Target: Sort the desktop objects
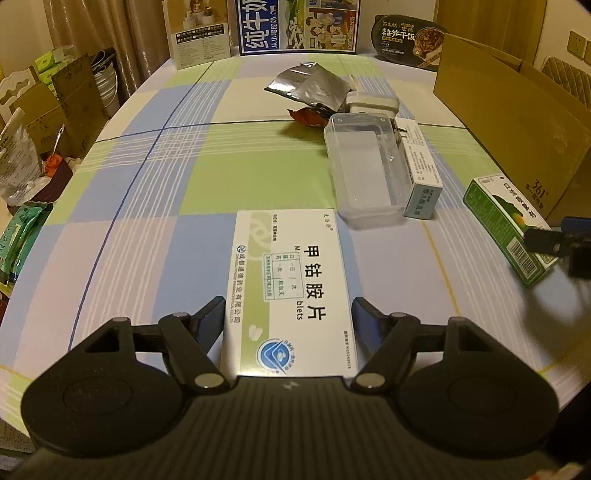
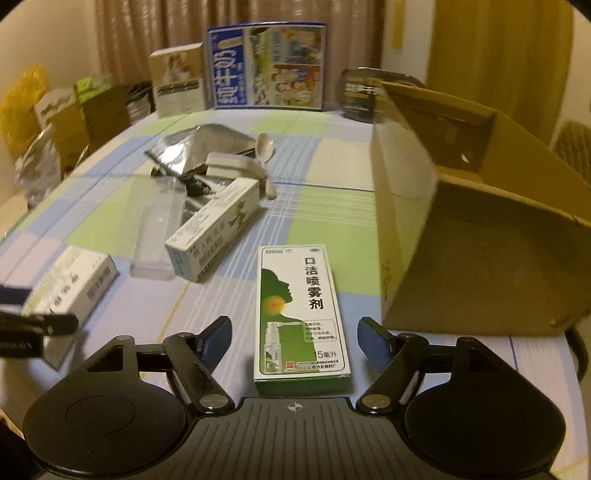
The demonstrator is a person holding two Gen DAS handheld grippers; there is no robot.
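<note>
A white medicine box [image 1: 291,288] with green print lies flat on the checked tablecloth between the fingers of my open left gripper [image 1: 288,317]; small gaps show on both sides. It also shows in the right wrist view [image 2: 70,284]. A green-and-white spray box [image 2: 299,314] lies between the fingers of my open right gripper [image 2: 294,332], with clear gaps on both sides. In the left wrist view this box [image 1: 506,225] sits at the right, with the right gripper [image 1: 557,247] at its near end. The left gripper [image 2: 37,325] shows at the left edge.
A clear plastic case [image 1: 365,166] and a long ointment box [image 1: 421,166] lie mid-table, with a foil pouch [image 1: 310,83], a white charger [image 1: 371,101] and a spoon [image 2: 266,158] behind. An open cardboard box [image 2: 461,221] stands right. Packages line the far edge [image 1: 295,26].
</note>
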